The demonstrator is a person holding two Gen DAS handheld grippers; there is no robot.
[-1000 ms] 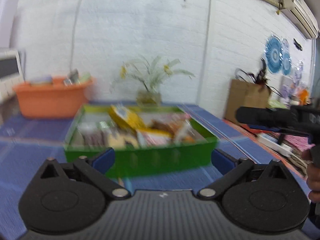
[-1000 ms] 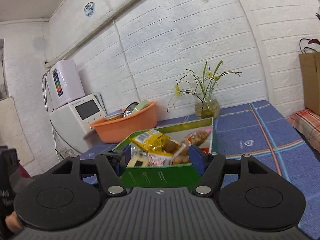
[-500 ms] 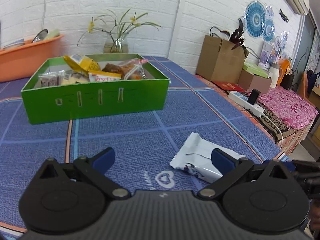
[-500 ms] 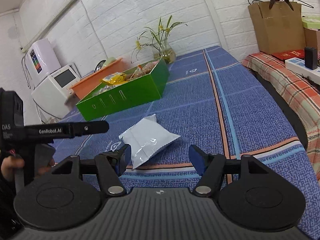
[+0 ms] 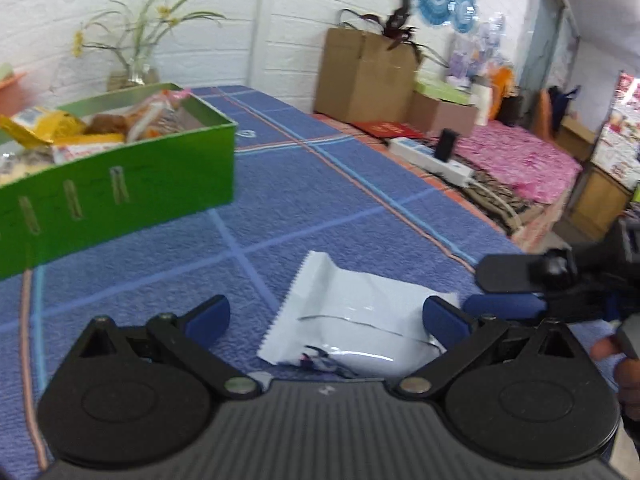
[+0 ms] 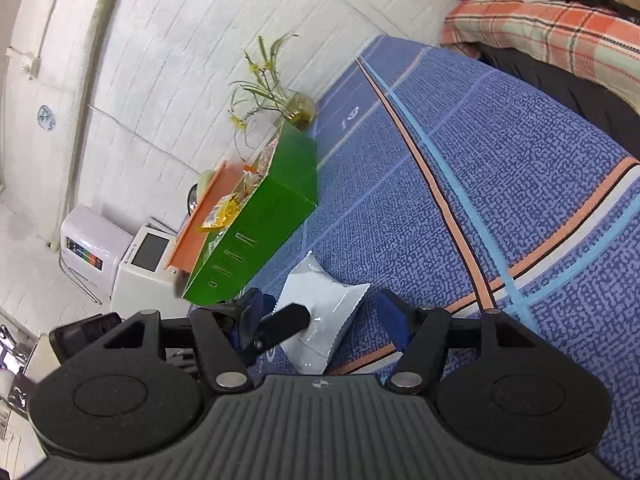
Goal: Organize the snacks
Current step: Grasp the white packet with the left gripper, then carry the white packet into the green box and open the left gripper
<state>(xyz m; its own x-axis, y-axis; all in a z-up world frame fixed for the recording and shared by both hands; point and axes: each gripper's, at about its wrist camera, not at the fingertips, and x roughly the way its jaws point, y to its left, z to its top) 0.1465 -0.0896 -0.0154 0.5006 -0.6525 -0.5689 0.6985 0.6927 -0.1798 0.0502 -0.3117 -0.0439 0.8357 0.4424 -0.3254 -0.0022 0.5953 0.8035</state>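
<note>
White snack packet (image 5: 352, 320) lies loose on your blue-clothed surface (image 5: 360, 208), between both spread, empty tongs: left (image 5: 326, 318), right (image 6: 322, 314); green box (image 5: 116, 188) of snacks waits at ten o'clock, presumably its home.

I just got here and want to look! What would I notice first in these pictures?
First, the white packet lying alone on the blue cloth, with both open grippers, left and right, closing in on it. Next, the bright green box of snacks farther back, with a flower vase behind it by the white brick wall.
</note>
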